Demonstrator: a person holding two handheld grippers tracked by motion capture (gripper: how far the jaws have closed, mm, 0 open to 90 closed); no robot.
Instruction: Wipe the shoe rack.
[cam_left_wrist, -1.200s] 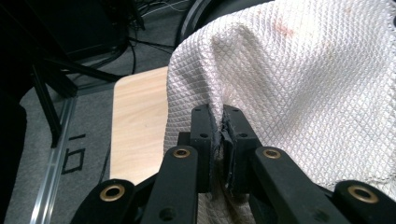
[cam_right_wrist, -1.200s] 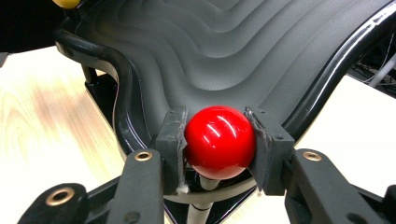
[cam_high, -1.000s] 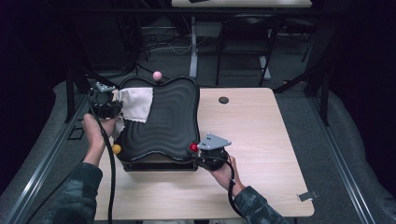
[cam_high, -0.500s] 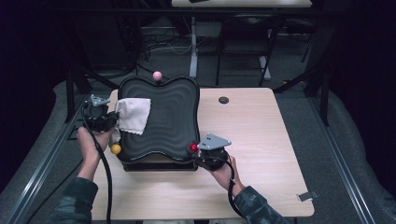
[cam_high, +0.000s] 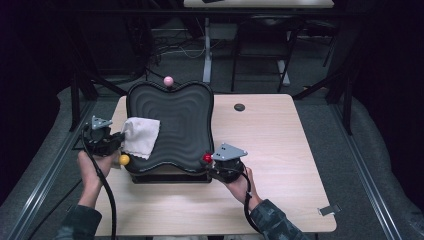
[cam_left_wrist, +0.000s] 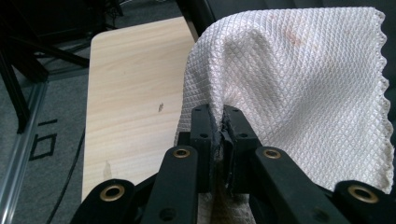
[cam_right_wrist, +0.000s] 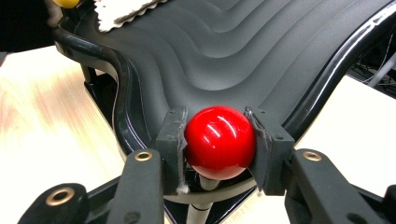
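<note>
On the black tray (cam_high: 175, 125), a white cloth (cam_high: 141, 136)

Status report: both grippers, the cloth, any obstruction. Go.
Left gripper shut on white cloth, cloth on black tray. Right gripper shut on red knob. Nothing blocking.

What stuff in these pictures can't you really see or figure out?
- Small dark round thing on the table, high view: too small to identify.
- White cloth, left gripper view: the lower part is hidden behind the left claw pinching it, and the top is cut off by the picture's edge.
- Red ball, right gripper view: the right claw hides its sides; its post runs off the bottom edge.
- Black wavy tray, high view: its base is dark, details unclear.
</note>
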